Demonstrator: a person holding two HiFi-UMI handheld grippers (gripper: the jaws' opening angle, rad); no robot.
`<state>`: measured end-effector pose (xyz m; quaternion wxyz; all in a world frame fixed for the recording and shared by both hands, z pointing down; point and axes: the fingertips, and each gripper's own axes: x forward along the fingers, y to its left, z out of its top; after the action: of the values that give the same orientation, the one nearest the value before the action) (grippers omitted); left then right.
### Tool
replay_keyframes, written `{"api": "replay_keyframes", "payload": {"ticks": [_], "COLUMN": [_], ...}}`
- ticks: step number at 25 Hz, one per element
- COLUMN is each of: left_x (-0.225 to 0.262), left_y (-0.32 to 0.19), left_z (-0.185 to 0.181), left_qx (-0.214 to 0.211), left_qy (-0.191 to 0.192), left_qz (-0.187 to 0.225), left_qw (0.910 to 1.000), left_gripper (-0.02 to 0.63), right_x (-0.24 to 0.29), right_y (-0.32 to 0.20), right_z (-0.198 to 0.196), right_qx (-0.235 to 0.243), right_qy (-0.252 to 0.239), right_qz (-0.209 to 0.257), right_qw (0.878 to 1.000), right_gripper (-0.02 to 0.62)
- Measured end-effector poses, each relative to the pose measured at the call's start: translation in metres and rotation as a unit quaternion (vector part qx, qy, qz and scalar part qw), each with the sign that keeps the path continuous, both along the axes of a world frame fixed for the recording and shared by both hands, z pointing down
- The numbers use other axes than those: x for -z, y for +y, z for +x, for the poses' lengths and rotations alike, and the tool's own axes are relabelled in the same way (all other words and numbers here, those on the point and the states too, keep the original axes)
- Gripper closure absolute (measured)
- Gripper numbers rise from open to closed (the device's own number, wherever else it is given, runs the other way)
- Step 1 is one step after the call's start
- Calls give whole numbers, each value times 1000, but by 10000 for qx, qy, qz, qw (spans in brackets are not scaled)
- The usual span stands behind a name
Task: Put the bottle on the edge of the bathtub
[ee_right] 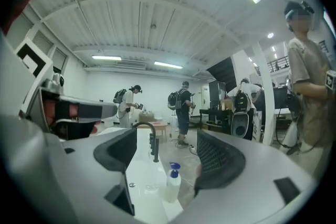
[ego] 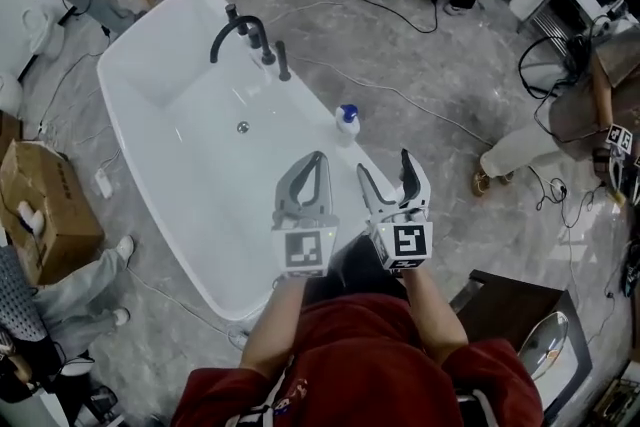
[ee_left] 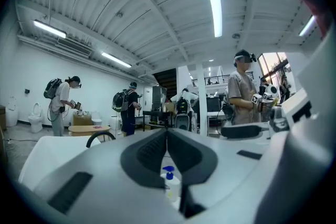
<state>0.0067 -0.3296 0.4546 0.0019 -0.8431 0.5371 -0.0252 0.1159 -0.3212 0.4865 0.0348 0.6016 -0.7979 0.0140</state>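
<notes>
A small white bottle with a blue pump cap (ego: pixel 347 120) stands upright on the right rim of the white bathtub (ego: pixel 150 65). My two grippers hover side by side over the tub's near end, short of the bottle. The left gripper (ego: pixel 319 158) is shut with nothing in it. The right gripper (ego: pixel 384 165) is open and empty. In the right gripper view the bottle (ee_right: pixel 172 182) stands on the rim ahead of the open gripper (ee_right: pixel 165 145), apart from both jaws. The left gripper view shows the bottle (ee_left: pixel 169 178) low beneath the closed gripper (ee_left: pixel 167 132).
A black faucet (ego: pixel 245 33) stands on the tub's far rim, with a drain (ego: pixel 242 127) in the basin. A cardboard box (ego: pixel 45 205) and a person's legs lie to the left. Cables cross the floor. A dark cabinet (ego: pixel 510 305) is at lower right. Several people stand around.
</notes>
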Motion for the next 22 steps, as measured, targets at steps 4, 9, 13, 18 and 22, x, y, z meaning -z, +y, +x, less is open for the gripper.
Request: {"api": "replay_keyframes", "payload": {"ticks": [4, 9, 13, 18, 22], "left_x": [5, 23, 46, 78, 95], "left_y": [10, 20, 30, 35, 30], "left_z": [6, 11, 19, 34, 45], "left_qx": [-233, -450, -500, -502, -394], "left_qy": [-104, -289, -250, -333, -232], "left_qz": [-40, 147, 231, 470, 620], "left_qw": [9997, 9985, 9982, 9971, 9970], "left_gripper": [589, 589, 589, 589, 589], "right_x": [36, 87, 124, 156, 169], "right_y": [16, 29, 43, 43, 39], "right_z": [5, 6, 10, 29, 46], "right_qx": [-185, -257, -219, -212, -178], "right_qy": [32, -48, -152, -192, -272], "right_qz": [254, 616, 904, 1166, 1295], "right_qw": [9995, 9978, 9956, 9928, 9911], "right_gripper": [247, 247, 247, 249, 249]}}
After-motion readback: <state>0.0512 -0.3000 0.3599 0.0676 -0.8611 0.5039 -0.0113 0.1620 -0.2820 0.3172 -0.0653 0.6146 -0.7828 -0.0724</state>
